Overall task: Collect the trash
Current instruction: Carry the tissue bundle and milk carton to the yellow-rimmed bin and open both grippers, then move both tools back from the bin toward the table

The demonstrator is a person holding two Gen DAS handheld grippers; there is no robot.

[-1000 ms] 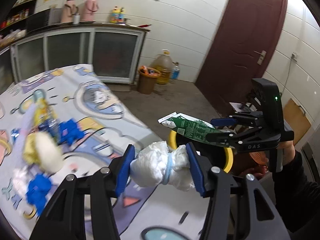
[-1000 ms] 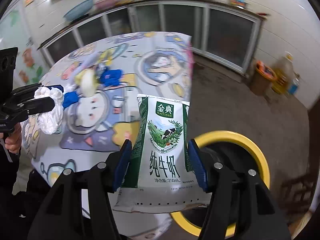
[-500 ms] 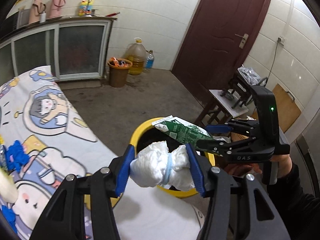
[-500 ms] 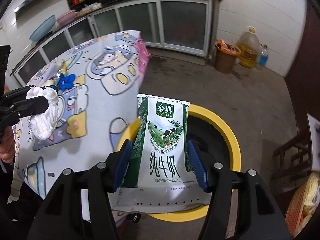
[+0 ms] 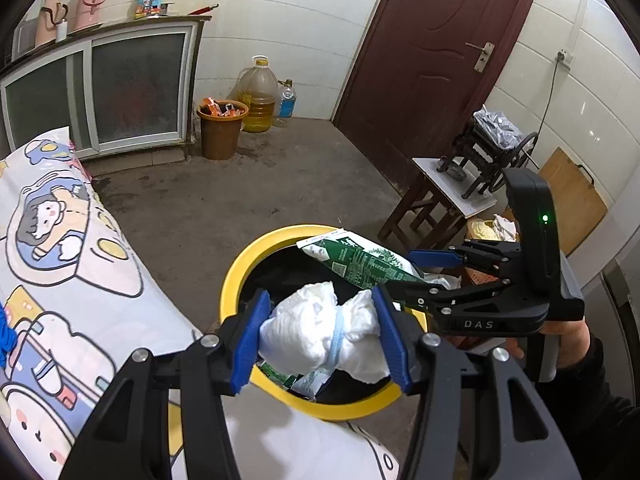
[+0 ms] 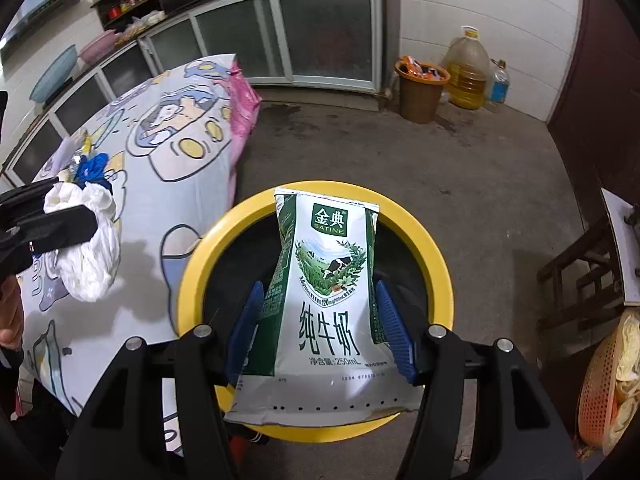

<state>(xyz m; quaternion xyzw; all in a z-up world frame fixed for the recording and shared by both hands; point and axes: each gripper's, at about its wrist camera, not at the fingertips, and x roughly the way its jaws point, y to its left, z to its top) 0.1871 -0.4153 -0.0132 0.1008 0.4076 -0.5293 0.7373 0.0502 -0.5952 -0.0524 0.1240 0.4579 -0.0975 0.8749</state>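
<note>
You are at the drop step: your right gripper (image 6: 320, 332) is clamped on the green-and-white milk carton (image 6: 326, 292), held over the mouth of the yellow-rimmed trash bin (image 6: 192, 264). Your left gripper (image 5: 320, 340) pinches a crumpled white wad with a blue band (image 5: 320, 332), also above the bin in its own view. Next, spread each pair of fingers so both pieces fall inside the rim. The bin already holds some scraps of packaging (image 5: 296, 380). Further off, a brown bucket (image 5: 221, 128) by the cabinet holds orange wrappers.
</note>
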